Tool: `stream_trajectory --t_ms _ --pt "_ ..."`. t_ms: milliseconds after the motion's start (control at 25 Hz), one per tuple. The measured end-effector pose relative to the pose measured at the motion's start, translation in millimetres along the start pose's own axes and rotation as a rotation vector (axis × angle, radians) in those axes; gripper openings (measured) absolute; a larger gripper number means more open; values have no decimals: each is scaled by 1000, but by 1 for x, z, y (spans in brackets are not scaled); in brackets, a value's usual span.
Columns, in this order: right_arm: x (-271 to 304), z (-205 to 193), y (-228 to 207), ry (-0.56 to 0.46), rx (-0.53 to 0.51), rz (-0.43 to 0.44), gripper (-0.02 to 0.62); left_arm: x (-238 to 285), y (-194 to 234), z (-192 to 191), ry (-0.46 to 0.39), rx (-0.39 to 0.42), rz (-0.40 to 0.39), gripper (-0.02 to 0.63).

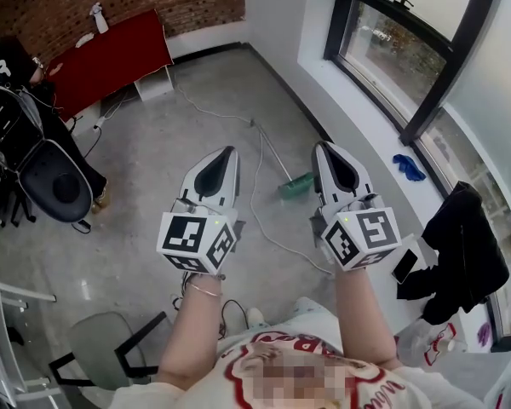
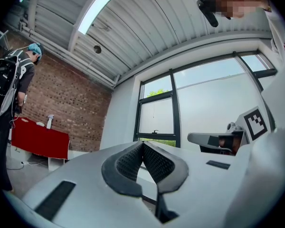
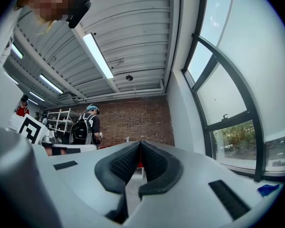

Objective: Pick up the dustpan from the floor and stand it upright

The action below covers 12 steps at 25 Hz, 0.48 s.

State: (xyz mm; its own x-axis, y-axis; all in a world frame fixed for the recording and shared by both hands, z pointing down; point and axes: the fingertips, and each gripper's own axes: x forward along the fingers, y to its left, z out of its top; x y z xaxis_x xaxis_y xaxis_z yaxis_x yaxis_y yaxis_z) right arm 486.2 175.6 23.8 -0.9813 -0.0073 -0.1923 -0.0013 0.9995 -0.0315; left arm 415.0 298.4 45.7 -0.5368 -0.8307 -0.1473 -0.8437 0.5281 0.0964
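The green dustpan (image 1: 295, 184) lies on the grey floor between my two grippers and ahead of them, its long thin handle (image 1: 271, 149) running away toward the wall. The left gripper (image 1: 231, 150) is held above the floor to the dustpan's left, its jaws shut with nothing between them; in the left gripper view (image 2: 142, 144) its tips meet and point at the window. To the dustpan's right, the right gripper (image 1: 324, 146) is also shut and holds nothing; its tips (image 3: 140, 142) face the brick wall. Neither gripper touches the dustpan.
A white cable (image 1: 255, 203) snakes across the floor by the dustpan. A red table (image 1: 111, 58) stands at the back left, with a person (image 1: 8, 66) and a black office chair (image 1: 55, 181) near it. A blue cloth (image 1: 409, 167) and a black jacket (image 1: 460, 245) lie by the window sill.
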Motion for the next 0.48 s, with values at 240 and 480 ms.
stream_trajectory --t_ms 240,480 --pt "14 -7 18 27 -30 33 23 1 13 1 -8 -9 0 3" --pt "46 -9 10 11 -59 37 23 21 36 -5 0 9 11 3"
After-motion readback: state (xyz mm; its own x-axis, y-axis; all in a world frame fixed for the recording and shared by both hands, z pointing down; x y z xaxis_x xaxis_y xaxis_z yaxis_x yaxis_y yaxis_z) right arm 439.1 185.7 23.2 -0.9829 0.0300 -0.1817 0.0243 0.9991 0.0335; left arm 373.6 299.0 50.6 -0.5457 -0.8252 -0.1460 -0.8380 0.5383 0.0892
